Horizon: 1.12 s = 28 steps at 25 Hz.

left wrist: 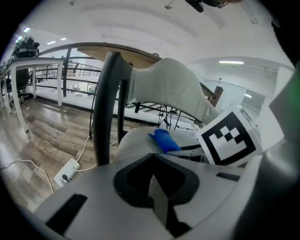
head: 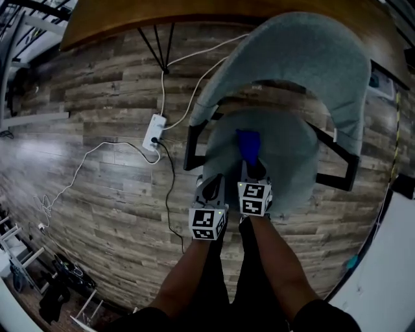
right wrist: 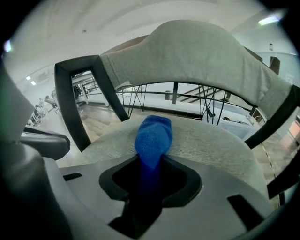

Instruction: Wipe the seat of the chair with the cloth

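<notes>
The chair has a round grey fabric seat (head: 288,162) and a curved grey backrest (head: 305,58) on a black frame. A blue cloth (head: 248,144) lies folded lengthwise on the seat's middle, with my right gripper (head: 253,170) shut on its near end. In the right gripper view the cloth (right wrist: 153,136) sticks out of the right gripper (right wrist: 152,160) onto the seat (right wrist: 211,140). My left gripper (head: 211,187) hovers at the seat's front left edge, shut and holding nothing. From the left gripper (left wrist: 153,157) view, the cloth (left wrist: 164,139) lies ahead to the right.
A black armrest post (head: 193,141) rises just left of the seat. On the wooden floor to the left lie a white power strip (head: 154,131) and trailing white and black cables. A wooden tabletop (head: 130,16) on thin black legs (head: 162,48) stands beyond.
</notes>
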Tool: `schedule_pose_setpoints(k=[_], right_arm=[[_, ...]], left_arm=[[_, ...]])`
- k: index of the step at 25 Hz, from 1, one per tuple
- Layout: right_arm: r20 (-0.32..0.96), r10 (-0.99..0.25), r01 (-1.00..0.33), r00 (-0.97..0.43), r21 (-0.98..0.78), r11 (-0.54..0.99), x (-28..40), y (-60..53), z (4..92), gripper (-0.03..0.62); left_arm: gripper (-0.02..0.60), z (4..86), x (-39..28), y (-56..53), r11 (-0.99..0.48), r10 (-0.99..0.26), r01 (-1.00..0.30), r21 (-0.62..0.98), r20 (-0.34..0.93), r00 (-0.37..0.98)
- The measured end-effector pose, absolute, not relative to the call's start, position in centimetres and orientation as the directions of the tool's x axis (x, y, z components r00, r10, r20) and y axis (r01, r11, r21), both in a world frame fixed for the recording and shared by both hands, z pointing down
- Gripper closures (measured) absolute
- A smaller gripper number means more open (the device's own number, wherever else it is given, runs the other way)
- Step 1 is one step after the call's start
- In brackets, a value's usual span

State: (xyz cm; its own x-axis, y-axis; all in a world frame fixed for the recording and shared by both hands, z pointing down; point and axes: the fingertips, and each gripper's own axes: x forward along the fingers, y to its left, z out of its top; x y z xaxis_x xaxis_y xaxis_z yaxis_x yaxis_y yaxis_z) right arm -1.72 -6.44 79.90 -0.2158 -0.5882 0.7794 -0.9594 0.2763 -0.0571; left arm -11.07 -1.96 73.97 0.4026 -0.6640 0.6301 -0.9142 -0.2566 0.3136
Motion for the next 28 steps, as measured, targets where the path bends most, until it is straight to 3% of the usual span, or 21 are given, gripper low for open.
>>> schedule_pose_setpoints(k=[7,28], right_arm=[[0.784,-0.604,-0.974,-0.146,-0.005,0.228,5.2,-5.8,80.0,0.474],[0.797,-0.604,-0.999,0.032,0.049,0.012,19.9,-2.6,80.1,0.474]], left_arm=[[0.580,74.7,-7.0,-1.1,-0.236,-0.640,-0.899,0.368,0.638,0.429],[0.580,73.6,5.5,0.5,-0.412,-0.568,-0.825,0.388,0.599,0.565]])
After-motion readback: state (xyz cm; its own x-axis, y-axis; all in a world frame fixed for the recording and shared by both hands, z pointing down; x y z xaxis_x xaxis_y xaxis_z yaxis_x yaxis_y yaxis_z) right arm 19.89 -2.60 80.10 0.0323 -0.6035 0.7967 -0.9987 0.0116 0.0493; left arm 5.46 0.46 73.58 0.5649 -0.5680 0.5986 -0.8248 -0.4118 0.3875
